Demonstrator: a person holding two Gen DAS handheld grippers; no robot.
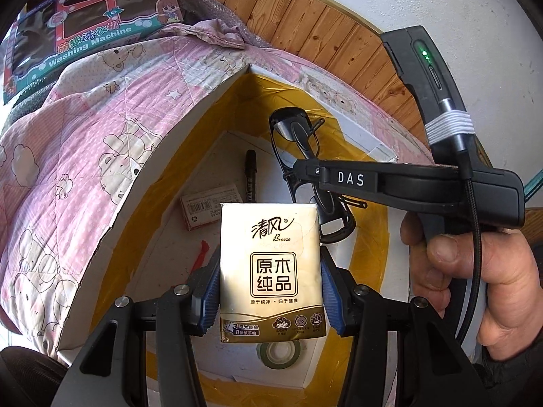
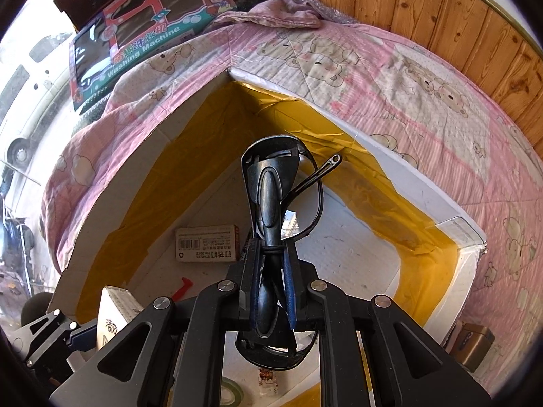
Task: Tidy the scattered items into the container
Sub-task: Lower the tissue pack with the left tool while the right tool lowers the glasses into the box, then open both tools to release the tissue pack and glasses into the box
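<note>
Tissue pack (image 1: 271,271) clamped between left tongs (image 1: 269,291); glasses (image 2: 275,224) in right tongs (image 2: 271,291).

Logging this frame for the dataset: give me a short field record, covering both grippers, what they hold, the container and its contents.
left gripper: shut on tissue pack, held over the box
right gripper: shut on glasses, folded, held over the box
container: white box, yellow tape on inner walls, on a pink blanket
inside box: staples box, black marker, tape roll, small red piece
</note>
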